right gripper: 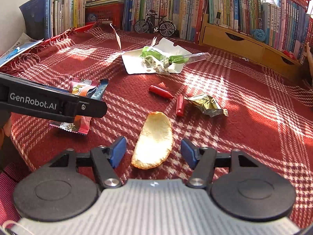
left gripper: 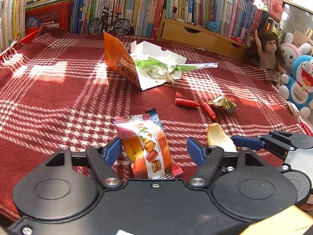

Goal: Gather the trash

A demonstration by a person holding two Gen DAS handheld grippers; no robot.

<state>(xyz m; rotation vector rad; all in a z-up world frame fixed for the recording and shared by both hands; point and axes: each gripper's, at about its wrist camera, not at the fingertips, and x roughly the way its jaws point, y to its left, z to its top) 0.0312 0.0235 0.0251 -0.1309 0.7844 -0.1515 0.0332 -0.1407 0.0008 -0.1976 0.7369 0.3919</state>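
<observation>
A pink and orange macaron snack wrapper (left gripper: 148,146) lies on the red plaid cloth (left gripper: 58,101) between the fingers of my left gripper (left gripper: 154,149), which is open; the right pad stands clear of it. A pale curved peel (right gripper: 154,143) lies between the fingers of my open right gripper (right gripper: 153,151), touching neither pad. Farther out lie a gold wrapper (right gripper: 205,103), two red crayon-like pieces (right gripper: 160,91) and a white box (right gripper: 154,62) with green wrappers, next to an orange snack bag (left gripper: 115,58). In the right wrist view the left gripper's finger (right gripper: 88,107) crosses over the macaron wrapper (right gripper: 82,90).
Rows of books (left gripper: 127,5) line the back, with a model bicycle (left gripper: 109,24) and a wooden drawer unit (left gripper: 195,33) in front of them. A doll (left gripper: 271,52) and plush toys (left gripper: 299,82) sit at the right edge. A red crate (left gripper: 49,15) stands at the back left.
</observation>
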